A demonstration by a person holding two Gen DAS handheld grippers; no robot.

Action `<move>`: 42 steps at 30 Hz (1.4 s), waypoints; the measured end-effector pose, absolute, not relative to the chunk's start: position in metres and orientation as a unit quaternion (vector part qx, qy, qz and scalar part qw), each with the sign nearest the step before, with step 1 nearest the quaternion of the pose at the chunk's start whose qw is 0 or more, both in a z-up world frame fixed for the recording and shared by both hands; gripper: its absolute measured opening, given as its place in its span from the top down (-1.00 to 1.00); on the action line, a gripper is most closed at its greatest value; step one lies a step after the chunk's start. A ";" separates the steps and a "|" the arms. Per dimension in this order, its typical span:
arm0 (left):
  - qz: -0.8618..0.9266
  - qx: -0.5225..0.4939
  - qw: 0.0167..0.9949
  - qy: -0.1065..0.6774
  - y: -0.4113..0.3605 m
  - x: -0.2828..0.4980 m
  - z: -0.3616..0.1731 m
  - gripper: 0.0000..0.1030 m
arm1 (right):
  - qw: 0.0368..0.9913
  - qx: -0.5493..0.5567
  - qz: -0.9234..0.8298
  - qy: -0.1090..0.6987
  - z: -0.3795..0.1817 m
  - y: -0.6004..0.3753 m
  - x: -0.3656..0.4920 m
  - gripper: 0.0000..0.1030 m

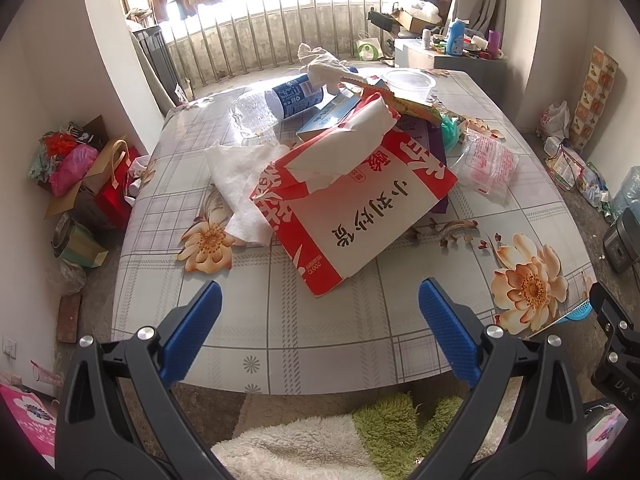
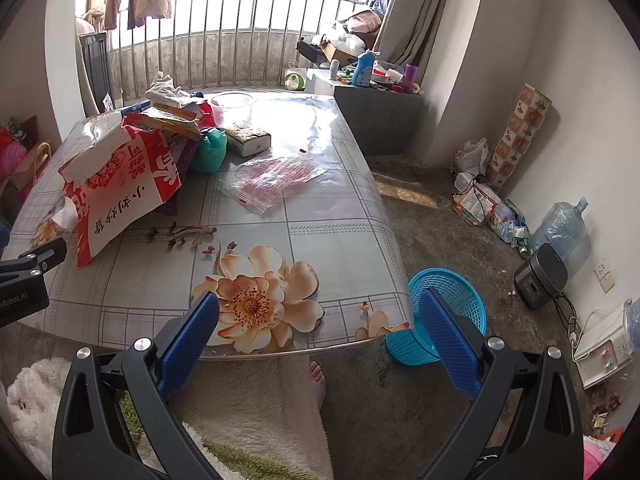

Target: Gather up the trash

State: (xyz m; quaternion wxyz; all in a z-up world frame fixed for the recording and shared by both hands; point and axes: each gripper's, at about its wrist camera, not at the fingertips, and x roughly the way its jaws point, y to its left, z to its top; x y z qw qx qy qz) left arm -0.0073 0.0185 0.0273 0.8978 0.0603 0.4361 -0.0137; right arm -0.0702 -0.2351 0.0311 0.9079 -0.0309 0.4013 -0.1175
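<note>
the rectangular table's grey plastic cloth (image 1: 320, 340) carries a pale plaid grid and large peach lotus flowers with orange centres. near its middle a torn red-and-white paper bag (image 1: 352, 208) bears black characters; a white crumpled tissue (image 1: 240, 176) is plain. a clear plastic bottle (image 1: 280, 100) has a blue label. off the table's right corner, a round turquoise mesh plastic basket (image 2: 440, 312). both grippers' finger pads (image 2: 192, 340) are textured blue on black arms.

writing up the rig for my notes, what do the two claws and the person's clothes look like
Both the left claw and right claw are alike: black plastic arms with silver round bolts, ending in blue pads with a fine dotted texture. The person wears a fluffy white and green garment.
</note>
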 end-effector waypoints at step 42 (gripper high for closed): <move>-0.128 0.091 0.945 0.286 0.050 0.043 0.042 -0.83 | 0.935 0.105 0.007 0.339 0.041 -0.226 0.022 -0.83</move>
